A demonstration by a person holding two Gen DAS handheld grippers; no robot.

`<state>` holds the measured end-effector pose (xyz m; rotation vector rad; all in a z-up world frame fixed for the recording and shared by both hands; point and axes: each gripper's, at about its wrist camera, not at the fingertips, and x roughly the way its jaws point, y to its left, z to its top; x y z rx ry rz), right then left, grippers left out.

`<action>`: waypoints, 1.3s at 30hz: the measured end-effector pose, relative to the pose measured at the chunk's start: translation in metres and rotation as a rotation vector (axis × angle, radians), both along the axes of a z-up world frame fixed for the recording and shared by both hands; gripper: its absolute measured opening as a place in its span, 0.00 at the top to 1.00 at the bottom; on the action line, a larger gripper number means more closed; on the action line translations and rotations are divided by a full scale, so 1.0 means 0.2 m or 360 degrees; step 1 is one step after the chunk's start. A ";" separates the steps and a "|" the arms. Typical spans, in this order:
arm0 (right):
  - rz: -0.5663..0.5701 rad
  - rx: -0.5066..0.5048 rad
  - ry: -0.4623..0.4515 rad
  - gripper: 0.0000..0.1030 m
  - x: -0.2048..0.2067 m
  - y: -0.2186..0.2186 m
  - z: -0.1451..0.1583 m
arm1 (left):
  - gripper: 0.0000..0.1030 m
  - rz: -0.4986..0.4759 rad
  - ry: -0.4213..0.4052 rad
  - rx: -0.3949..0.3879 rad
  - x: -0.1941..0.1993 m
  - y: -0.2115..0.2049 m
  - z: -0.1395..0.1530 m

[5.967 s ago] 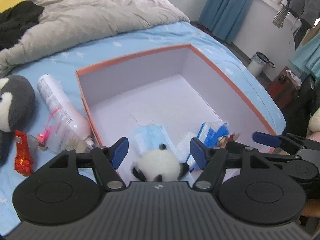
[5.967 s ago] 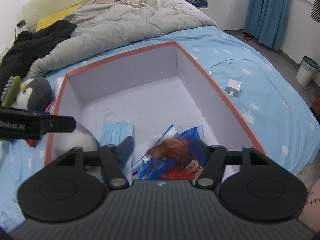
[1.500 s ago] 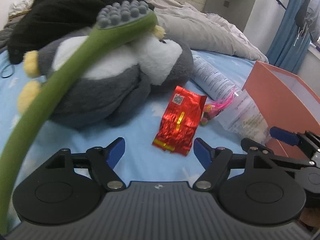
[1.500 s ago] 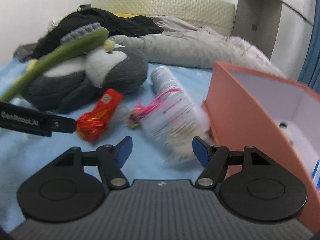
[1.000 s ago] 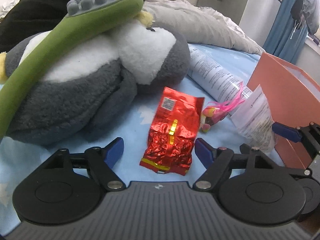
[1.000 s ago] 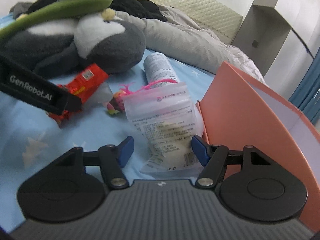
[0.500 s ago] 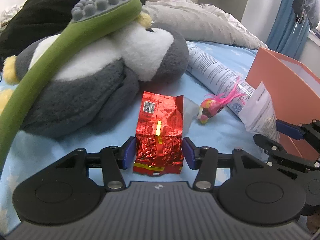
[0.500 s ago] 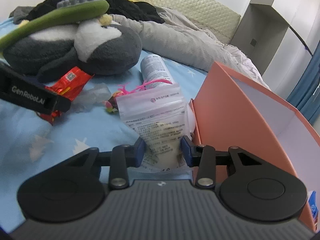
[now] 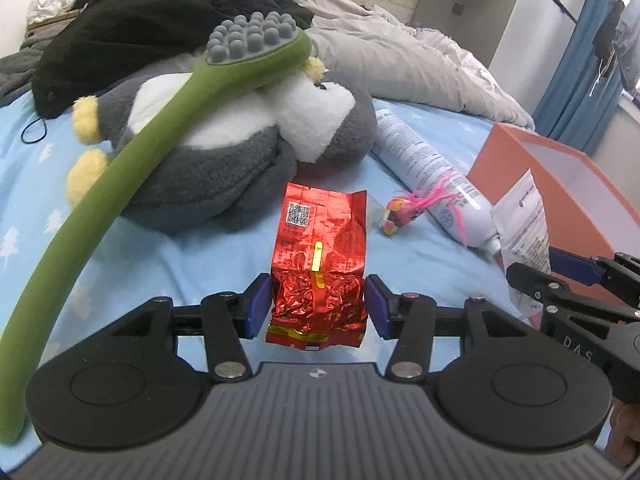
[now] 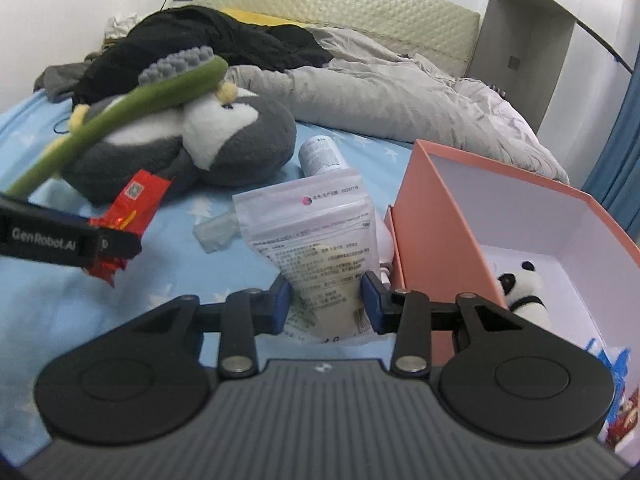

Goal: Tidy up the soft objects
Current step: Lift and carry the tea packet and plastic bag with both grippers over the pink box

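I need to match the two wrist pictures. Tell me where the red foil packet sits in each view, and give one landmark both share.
Left wrist: red foil packet at lower centre, clamped between the left gripper fingers.
Right wrist: red foil packet at left, beside the left gripper's finger.
Shared landmark: the grey penguin plush behind it.

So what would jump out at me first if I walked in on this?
Probably the big grey penguin plush on the blue bed, a green massage brush lying across it. In front, the left gripper pinches a shiny red foil packet, and the right gripper pinches a white pouch beside the orange box.
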<state>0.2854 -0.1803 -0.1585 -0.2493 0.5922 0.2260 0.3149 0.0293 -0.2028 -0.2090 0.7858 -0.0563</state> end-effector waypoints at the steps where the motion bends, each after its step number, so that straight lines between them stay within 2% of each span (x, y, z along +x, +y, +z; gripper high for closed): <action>1: -0.0004 0.0015 0.0009 0.60 -0.01 -0.01 0.02 | 0.45 0.0005 -0.0001 -0.0010 -0.02 0.00 0.01; 9: -0.0019 0.0216 0.0109 0.60 -0.16 -0.07 0.10 | 0.45 -0.0014 -0.0016 -0.0038 -0.24 -0.03 0.12; 13: 0.0006 0.0172 0.0101 0.60 -0.27 -0.06 0.14 | 0.45 -0.0019 -0.0008 -0.0042 -0.33 -0.05 0.16; 20: 0.0016 0.0241 0.0159 0.60 -0.41 -0.10 0.17 | 0.45 -0.0024 -0.0006 -0.0047 -0.50 -0.08 0.22; 31: 0.0005 0.0317 0.0220 0.60 -0.60 -0.19 0.18 | 0.45 -0.0066 0.0061 -0.0009 -0.69 -0.19 0.24; 39: -0.0012 0.0285 0.0091 0.60 -0.65 -0.25 0.32 | 0.45 -0.0135 -0.0020 -0.0016 -0.69 -0.31 0.40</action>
